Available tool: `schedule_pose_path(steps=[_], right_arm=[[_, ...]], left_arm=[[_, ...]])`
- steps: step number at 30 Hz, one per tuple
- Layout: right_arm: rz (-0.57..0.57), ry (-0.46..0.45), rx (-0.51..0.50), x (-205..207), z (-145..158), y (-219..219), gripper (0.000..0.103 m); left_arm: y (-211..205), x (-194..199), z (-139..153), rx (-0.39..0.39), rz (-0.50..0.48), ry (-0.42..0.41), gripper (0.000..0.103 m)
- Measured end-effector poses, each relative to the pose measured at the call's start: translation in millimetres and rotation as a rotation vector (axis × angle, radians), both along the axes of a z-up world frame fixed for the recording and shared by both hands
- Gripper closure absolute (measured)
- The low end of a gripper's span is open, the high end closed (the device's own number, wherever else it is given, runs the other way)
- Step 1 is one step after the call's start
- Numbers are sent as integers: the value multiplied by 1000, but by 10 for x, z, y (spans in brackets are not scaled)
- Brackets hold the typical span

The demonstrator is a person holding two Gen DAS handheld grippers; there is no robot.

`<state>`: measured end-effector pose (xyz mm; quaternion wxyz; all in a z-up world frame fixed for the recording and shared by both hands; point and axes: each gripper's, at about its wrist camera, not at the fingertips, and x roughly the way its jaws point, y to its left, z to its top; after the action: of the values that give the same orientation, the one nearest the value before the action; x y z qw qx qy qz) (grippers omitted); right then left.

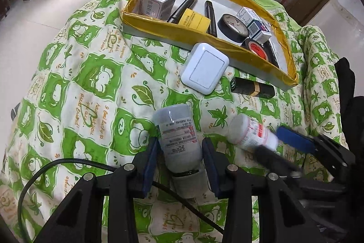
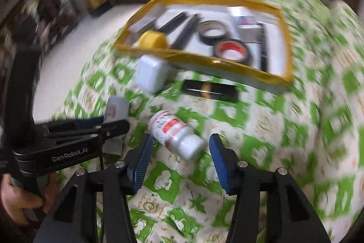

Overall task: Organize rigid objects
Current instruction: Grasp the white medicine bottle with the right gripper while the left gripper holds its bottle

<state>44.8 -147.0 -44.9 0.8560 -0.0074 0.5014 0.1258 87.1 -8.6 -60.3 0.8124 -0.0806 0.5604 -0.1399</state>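
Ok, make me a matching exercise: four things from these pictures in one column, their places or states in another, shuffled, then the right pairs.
Things
1. grey bottle
2. white bottle with the red label
3. white switch plate
4. yellow box

Places or states
A. inside the yellow-edged tray
B. lying on the quilt between the open jaws of the right gripper, not pressed
C. clamped by the left gripper
D. propped against the tray's outer wall

Pairs: 1-C, 2-B, 3-D, 4-A
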Motion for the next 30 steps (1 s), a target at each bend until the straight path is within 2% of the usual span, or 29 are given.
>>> schedule_pose_path(steps=[2, 4, 12, 13, 16, 21, 23, 30], right_arm=[[20, 10, -71, 65, -97, 115, 53], [21, 10, -107, 108, -160, 149, 62], [-112, 33, 68, 13, -119, -201, 69], [-118, 47, 92, -14, -120, -227, 75], [-131, 95, 130, -87, -154, -254, 75], [-124, 126, 153, -170, -170, -233, 74], [-130, 130, 148, -151, -172, -226, 58], [-107, 94, 87, 48, -178, -102, 56]], left_arm=[[-10, 9, -26, 11, -6, 15, 62], [-29, 20, -61, 27, -15, 34, 62], [-35, -17, -3, -10, -17, 5, 63], [-22, -26, 10, -18, -17, -2, 63], [5, -30, 15, -35, -21, 4, 63], [30, -6, -34, -41, -8, 36, 63], [36, -3, -50, -39, -6, 46, 63], [-15, -14, -48, -14, -30, 34, 64]])
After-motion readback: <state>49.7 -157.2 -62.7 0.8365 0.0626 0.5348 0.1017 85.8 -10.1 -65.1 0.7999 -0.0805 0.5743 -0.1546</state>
